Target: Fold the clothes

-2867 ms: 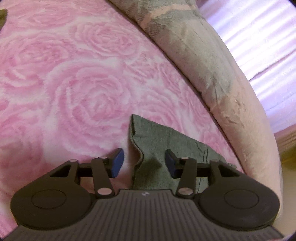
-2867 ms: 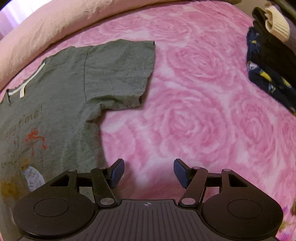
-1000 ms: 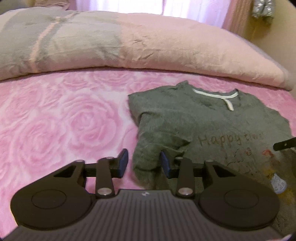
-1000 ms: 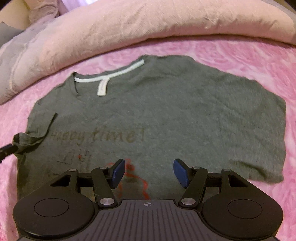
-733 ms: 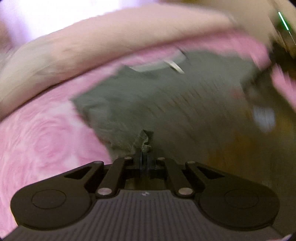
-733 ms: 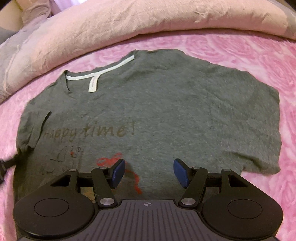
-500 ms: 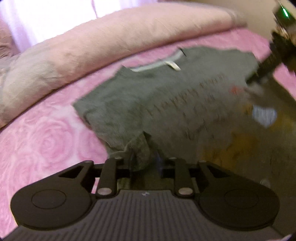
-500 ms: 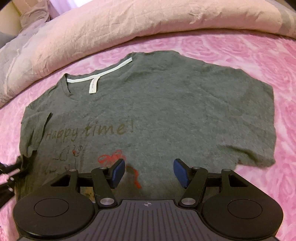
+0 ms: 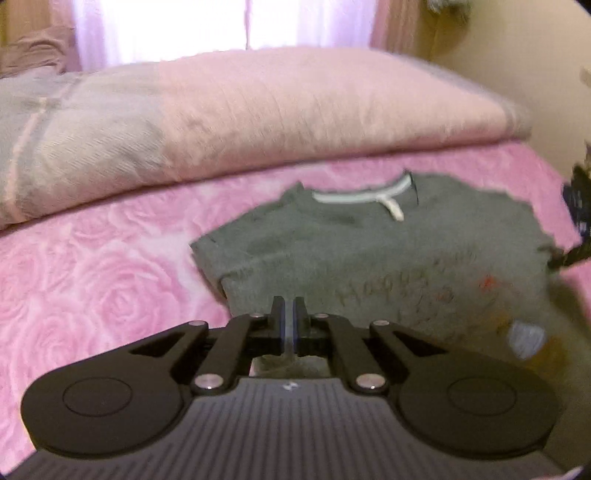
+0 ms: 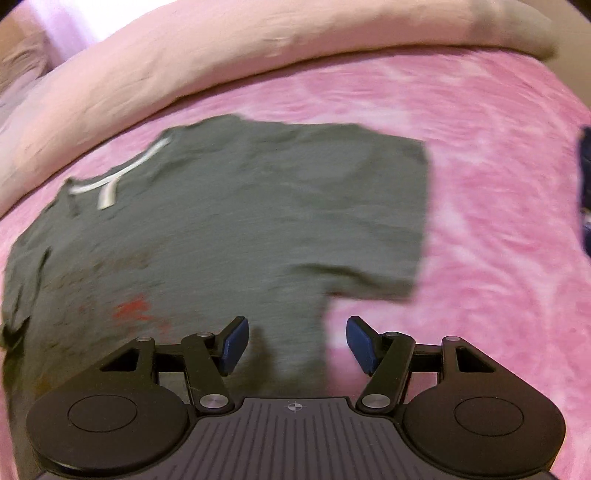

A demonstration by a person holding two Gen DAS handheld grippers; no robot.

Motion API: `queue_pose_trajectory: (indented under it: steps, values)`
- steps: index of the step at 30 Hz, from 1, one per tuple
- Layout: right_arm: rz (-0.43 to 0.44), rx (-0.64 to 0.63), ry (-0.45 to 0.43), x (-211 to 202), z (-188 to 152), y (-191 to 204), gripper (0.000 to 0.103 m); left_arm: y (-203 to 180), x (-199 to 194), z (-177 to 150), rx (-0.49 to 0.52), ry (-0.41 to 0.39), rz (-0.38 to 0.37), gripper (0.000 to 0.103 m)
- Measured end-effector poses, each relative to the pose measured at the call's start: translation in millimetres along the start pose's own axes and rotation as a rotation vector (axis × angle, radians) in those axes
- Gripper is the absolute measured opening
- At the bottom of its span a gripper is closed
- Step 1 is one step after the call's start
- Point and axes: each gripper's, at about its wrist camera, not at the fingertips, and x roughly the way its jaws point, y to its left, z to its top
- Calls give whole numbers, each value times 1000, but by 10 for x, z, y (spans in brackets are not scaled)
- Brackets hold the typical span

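On the pink bed [image 9: 92, 280], the left gripper [image 9: 289, 314] had clenched its fingers after tucking the grey T-shirt's [image 10: 236, 221] sleeve inward — whether cloth stayed pinched I couldn't tell; the right gripper [image 10: 295, 343], fingers spread, now hovered toward the sleeve at three o'clock — next fold, probably.

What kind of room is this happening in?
Most likely a bedroom. A grey T-shirt lies on a bed covered by a pink rose-patterned blanket, with a rolled pink duvet behind it and a curtained window beyond.

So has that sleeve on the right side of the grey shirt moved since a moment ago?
Cannot tell. The right sleeve looks nearer the view's centre, but the pink bedspread and duvet shifted too, so probably the camera moved. The right gripper is open, touching nothing.
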Motion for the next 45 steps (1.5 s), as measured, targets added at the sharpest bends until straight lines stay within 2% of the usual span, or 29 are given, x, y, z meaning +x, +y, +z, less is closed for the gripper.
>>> queue_pose_trajectory:
  steps: [3, 5, 7, 9, 11, 13, 17, 22, 24, 26, 27, 31, 33, 37, 42, 43, 45]
  values:
    - [-17, 37, -3, -34, 18, -153, 62, -123, 246, -224, 69, 139, -41, 3]
    - [-21, 40, -2, -43, 6, -199, 62, -272, 300, -384, 163, 175, -22, 6]
    - [-28, 36, 2, -43, -11, -234, 62, -302, 259, -350, 185, 150, -12, 8]
    - [-36, 40, 0, -44, -20, -273, 63, -179, 193, -215, 108, 96, -33, 9]
    - [-45, 53, -5, -39, -11, -316, 63, -41, 195, -25, 57, 41, -25, 21]
    - [-55, 68, -11, -30, 9, -358, 63, 56, 256, 179, 57, 8, -5, 26]
    - [-74, 80, -20, 2, 76, -425, 63, 71, 599, 466, 154, 15, -2, 27]
    - [-95, 84, -24, 53, 160, -506, 63, -7, 1077, 471, 235, 105, -67, 29]
    - [-106, 83, -21, 71, 169, -537, 63, -42, 1234, 410, 279, 142, -67, 28]
    - [-118, 87, -15, 93, 169, -570, 63, -48, 1240, 376, 297, 129, -81, 20]
    - [-123, 91, -12, 103, 166, -589, 63, -49, 1227, 370, 300, 123, -91, 1]
    - [-126, 101, -8, 135, 168, -618, 63, -90, 1180, 392, 343, 92, -92, 0]
    - [-128, 98, -11, 145, 181, -611, 63, -68, 1148, 458, 323, 50, -81, 0]
    - [-127, 92, -28, 157, 230, -606, 63, 60, 1057, 618, 210, -64, -11, 0]
    - [-125, 111, -45, 150, 273, -619, 63, 30, 1304, 553, 211, 12, 91, 1]
    - [-118, 124, -57, 124, 266, -634, 63, 36, 1281, 538, 192, 5, 112, 6]
    - [-101, 150, -82, 72, 252, -664, 63, 78, 1120, 535, 113, -28, 143, 10]
